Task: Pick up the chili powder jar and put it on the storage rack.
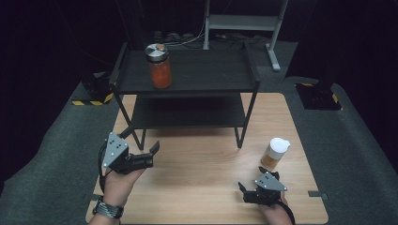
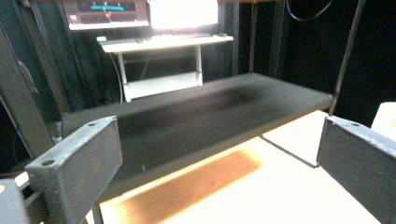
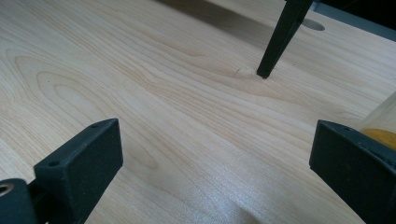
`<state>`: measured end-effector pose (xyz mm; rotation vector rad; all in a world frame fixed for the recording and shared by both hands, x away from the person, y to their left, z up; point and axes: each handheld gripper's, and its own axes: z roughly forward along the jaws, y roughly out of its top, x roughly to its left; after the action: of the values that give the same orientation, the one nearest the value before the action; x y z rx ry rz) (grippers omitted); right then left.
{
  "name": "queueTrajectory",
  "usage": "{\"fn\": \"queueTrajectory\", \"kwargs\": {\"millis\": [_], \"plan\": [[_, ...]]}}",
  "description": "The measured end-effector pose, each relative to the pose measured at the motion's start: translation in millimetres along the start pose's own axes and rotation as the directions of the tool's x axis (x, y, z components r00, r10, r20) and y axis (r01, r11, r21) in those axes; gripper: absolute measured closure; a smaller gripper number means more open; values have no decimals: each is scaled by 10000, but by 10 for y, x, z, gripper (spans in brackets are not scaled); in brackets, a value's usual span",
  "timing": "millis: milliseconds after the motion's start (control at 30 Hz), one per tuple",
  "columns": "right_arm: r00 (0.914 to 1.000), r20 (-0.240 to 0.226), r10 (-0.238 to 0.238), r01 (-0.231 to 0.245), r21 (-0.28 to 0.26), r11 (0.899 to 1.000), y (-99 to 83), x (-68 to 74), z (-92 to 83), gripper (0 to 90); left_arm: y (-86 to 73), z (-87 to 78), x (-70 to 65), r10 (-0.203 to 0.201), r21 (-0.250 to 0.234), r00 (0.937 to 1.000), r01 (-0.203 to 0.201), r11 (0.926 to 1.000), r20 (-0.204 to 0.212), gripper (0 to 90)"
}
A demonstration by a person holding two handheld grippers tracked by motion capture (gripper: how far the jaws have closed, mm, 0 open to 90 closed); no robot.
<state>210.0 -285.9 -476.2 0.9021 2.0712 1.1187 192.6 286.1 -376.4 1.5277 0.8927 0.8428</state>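
A glass jar (image 1: pixel 159 65) with a silver lid and orange-red contents stands on the top left of a black two-tier shelf (image 1: pixel 206 70). A small bottle (image 1: pixel 275 153) with a white cap and orange contents stands on the wooden table (image 1: pixel 202 178) at the right. My left gripper (image 1: pixel 143 149) hovers open near the shelf's front left leg; in the left gripper view its jaws (image 2: pixel 219 154) stand wide apart, facing the lower shelf board (image 2: pixel 210 107). My right gripper (image 1: pixel 251 182) is open low over the table just in front of the bottle (image 3: pixel 379 133), with nothing between its jaws (image 3: pixel 215 154).
The shelf's front right leg (image 3: pixel 285 37) stands on the table ahead of the right gripper. Grey carpet (image 1: pixel 356 154) surrounds the table. A white desk frame (image 1: pixel 244 21) and cables sit behind the shelf, and black stands with yellow-black tape (image 1: pixel 91 101) flank it.
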Motion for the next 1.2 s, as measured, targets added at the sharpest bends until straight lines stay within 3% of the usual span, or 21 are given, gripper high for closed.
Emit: {"fn": "queueTrajectory", "kwargs": {"millis": [300,567,800,900,1200], "plan": [[10000,19,-24,23,32,10000,6,6,2,18,-356,6,-46,-113,787,9999,107,9968,73,3],[10000,69,-67,66,30,10000,6,19,1,18,-636,-4,-63,-195,1426,9997,173,9896,142,3],[9999,123,-86,85,37,10000,7,31,1,18,-837,-5,-46,-583,1819,9983,572,9816,5,3],[9998,149,-107,106,62,9999,11,41,2,18,-890,18,-29,-492,2133,9988,466,9759,68,3],[9998,160,-103,102,57,9999,10,42,1,18,-980,99,-20,-130,3173,9999,134,9482,-32,3]]}}
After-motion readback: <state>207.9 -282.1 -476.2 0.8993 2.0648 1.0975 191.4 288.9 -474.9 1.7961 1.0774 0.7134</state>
